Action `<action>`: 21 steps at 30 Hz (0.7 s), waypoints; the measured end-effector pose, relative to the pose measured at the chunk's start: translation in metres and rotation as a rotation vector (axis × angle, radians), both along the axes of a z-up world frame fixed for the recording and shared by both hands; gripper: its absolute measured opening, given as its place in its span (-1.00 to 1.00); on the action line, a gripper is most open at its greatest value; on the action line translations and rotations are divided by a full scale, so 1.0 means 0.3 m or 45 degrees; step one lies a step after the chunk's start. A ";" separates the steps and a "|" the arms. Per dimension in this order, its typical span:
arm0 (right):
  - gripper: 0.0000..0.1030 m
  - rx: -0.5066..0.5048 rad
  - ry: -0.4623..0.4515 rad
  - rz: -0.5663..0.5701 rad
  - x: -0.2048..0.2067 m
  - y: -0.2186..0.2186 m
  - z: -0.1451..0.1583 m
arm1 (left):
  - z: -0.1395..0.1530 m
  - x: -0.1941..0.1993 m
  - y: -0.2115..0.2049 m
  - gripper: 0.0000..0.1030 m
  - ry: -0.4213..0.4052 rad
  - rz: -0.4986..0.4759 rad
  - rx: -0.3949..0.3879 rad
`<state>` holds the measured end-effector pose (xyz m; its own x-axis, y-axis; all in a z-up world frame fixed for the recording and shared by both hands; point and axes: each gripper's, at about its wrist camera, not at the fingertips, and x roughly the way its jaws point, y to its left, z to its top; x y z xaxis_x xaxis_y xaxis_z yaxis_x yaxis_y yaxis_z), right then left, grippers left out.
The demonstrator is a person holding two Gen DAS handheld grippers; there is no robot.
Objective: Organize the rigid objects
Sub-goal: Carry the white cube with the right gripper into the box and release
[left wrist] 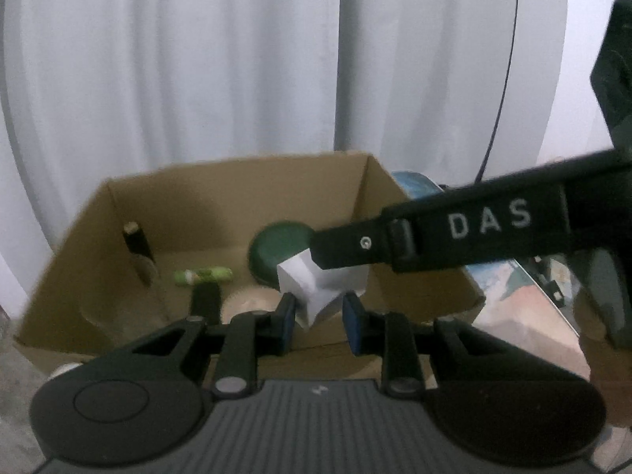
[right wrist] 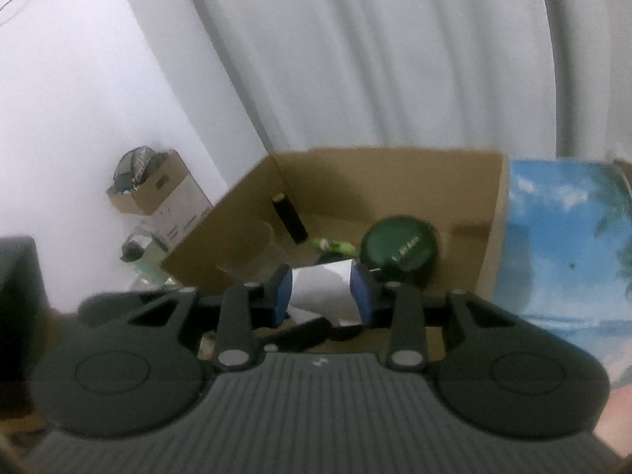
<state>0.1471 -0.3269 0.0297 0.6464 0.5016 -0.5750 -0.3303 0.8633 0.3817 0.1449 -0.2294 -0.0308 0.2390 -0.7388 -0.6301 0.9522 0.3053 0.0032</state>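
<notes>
Both grippers are hovering over the open cardboard box (left wrist: 237, 213) right now, sharing one white box (left wrist: 316, 284). The right gripper (right wrist: 322, 290) has its jaws closed on the white box, blue pads on two opposite sides, and in the left camera its dark finger comes in from 3 o'clock. The left gripper (left wrist: 318, 318) looks nearly closed, but I honestly can't tell if its pads are pinching the lower corner or just sitting beside it.

Already inside: a green round tin (left wrist: 278, 252) toward 1 o'clock, a little green tube (left wrist: 203, 275) at the middle, and a black stick (left wrist: 136, 243) leaning on the wall at 10 o'clock.

If it's going in, I'd aim for the bare floor toward 7 o'clock — clear of the tin — lower it flat, and let go with one gripper first so it doesn't twist.
</notes>
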 end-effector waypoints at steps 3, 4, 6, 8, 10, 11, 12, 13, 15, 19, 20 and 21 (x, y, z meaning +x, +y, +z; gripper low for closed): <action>-0.36 -0.035 0.042 0.001 0.020 -0.013 -0.038 | -0.008 0.001 -0.009 -0.51 0.006 -0.011 -0.003; -0.36 -0.040 0.057 0.004 0.022 -0.016 -0.047 | -0.009 0.001 -0.008 -0.52 0.025 -0.011 0.000; -0.36 -0.039 0.089 0.013 0.036 -0.032 -0.061 | -0.015 0.002 -0.012 -0.52 0.029 -0.017 -0.002; -0.37 -0.041 0.116 0.022 0.038 -0.044 -0.072 | -0.019 0.008 -0.022 -0.52 0.027 -0.025 -0.002; -0.36 -0.042 0.143 0.029 0.044 -0.036 -0.082 | -0.018 0.002 -0.027 -0.52 0.030 -0.029 0.007; -0.36 -0.058 0.139 0.035 0.045 -0.032 -0.082 | -0.019 0.001 -0.030 -0.52 0.025 -0.034 0.009; -0.36 -0.067 0.142 0.038 0.049 -0.027 -0.082 | -0.015 -0.007 -0.028 -0.51 0.018 -0.036 0.011; -0.35 -0.068 0.148 0.041 0.058 -0.021 -0.080 | -0.008 -0.019 -0.019 -0.51 0.014 -0.038 0.012; -0.34 -0.066 0.158 0.045 0.066 -0.015 -0.076 | -0.003 -0.023 -0.014 -0.51 0.016 -0.046 0.007; -0.34 -0.044 0.163 0.055 0.070 -0.004 -0.071 | 0.013 -0.050 0.009 -0.40 -0.012 -0.070 -0.002; -0.34 -0.042 0.158 0.054 0.068 -0.003 -0.068 | 0.014 -0.051 0.012 -0.40 -0.021 -0.075 -0.002; -0.34 -0.034 0.153 0.051 0.064 -0.005 -0.063 | 0.018 -0.056 0.021 -0.36 -0.032 -0.080 -0.006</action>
